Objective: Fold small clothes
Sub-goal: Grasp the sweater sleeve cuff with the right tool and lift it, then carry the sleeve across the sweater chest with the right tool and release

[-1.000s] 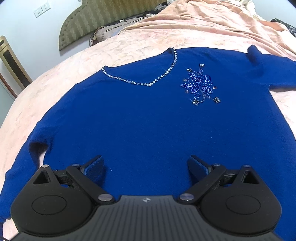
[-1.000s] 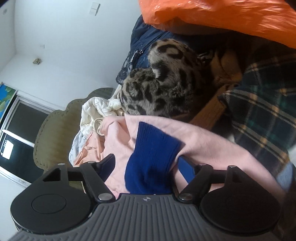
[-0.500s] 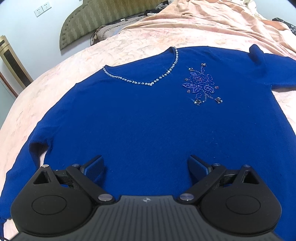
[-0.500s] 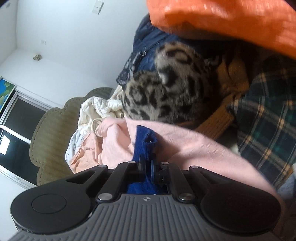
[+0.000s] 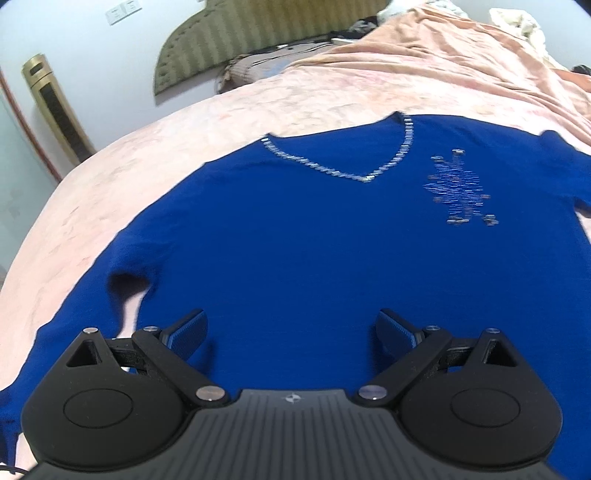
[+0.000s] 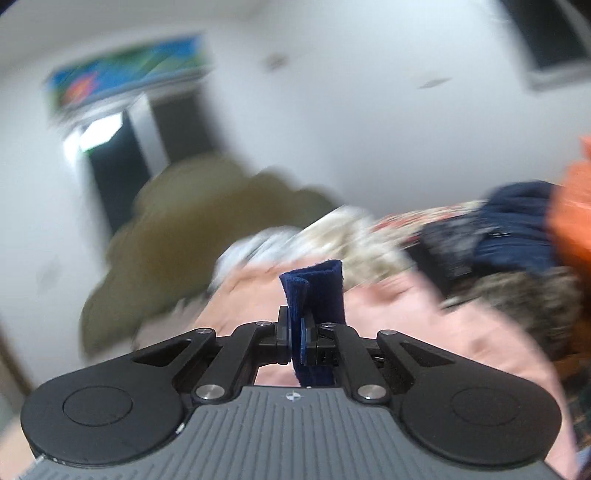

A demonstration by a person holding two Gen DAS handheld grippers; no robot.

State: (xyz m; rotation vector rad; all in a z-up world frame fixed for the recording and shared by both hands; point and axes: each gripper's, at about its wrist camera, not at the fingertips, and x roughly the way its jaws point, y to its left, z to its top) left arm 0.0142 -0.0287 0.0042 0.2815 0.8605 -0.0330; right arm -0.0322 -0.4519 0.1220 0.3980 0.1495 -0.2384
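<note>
The blue sweater [image 5: 314,240] lies flat on the pink bed [image 5: 258,96]. The left claw [image 5: 291,328] hangs spread wide above its near hem, empty. The right claw [image 6: 301,339] pinches what seems a sleeve cuff [image 6: 317,288], raised, in a blurred view.

Olive headboard [image 5: 236,40], wall sockets [image 5: 123,9], pink bedspread [image 5: 295,99]

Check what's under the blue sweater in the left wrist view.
The blue sweater lies flat on a peach bedspread, which shows around its edges and in a gap by the sleeve. Anything beneath the body is covered.
</note>
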